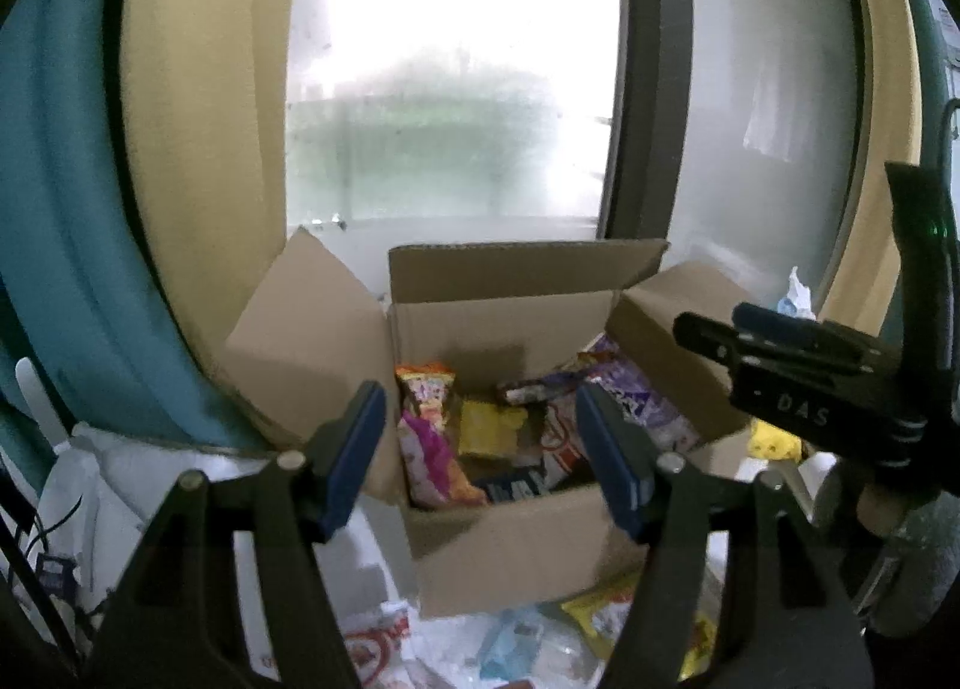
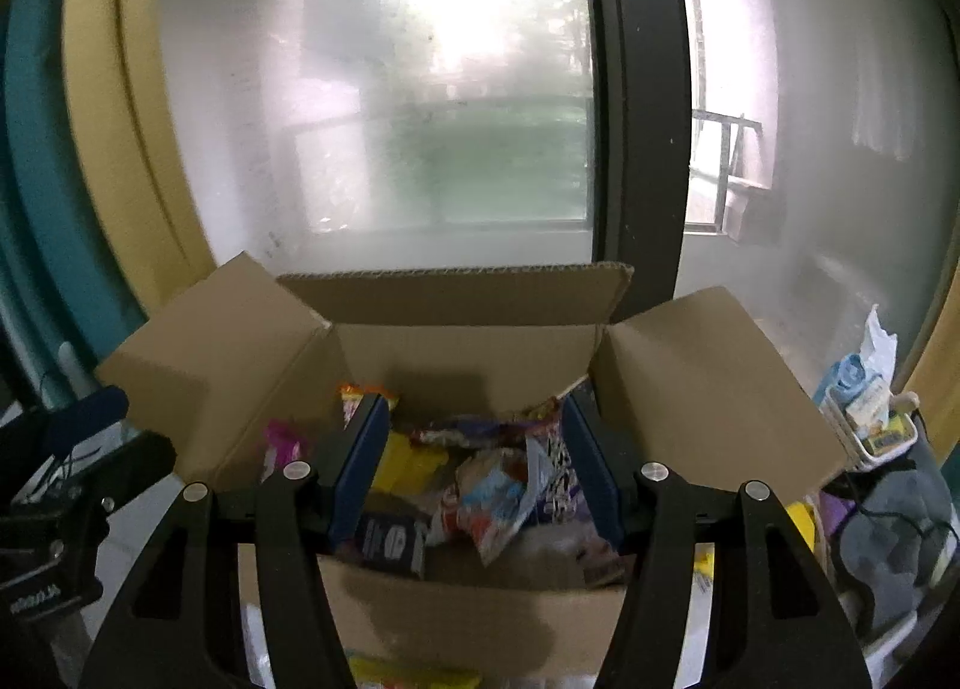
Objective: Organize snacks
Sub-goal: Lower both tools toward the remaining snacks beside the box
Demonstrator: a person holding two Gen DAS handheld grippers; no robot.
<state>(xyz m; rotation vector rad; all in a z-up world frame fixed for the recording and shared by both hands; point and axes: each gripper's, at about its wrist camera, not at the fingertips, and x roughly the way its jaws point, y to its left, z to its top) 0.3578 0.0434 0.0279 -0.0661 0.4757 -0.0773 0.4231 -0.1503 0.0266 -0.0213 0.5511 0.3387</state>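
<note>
An open cardboard box (image 1: 510, 557) stands by the window, its flaps spread out. Inside lie several snack packets: an orange-pink one (image 1: 429, 437), a yellow one (image 1: 489, 428) and a purple one (image 1: 636, 395). My left gripper (image 1: 483, 449) hovers over the near edge, open, with nothing between its blue pads. The right gripper (image 1: 714, 329) hangs beside the box's right flap. In the right wrist view the box (image 2: 480, 611) fills the lower middle. My right gripper (image 2: 474, 467) is open and empty above a red-blue packet (image 2: 495, 500) and a dark blue packet (image 2: 390, 539). The left gripper (image 2: 120, 431) shows at the left edge.
Loose packets (image 1: 600, 611) lie on the white surface in front of the box. A frosted window (image 1: 450, 89) with a dark frame rises behind, a teal curtain (image 1: 60, 239) to the left. A white basket (image 2: 870, 437) and a grey bag (image 2: 894, 539) sit right of the box.
</note>
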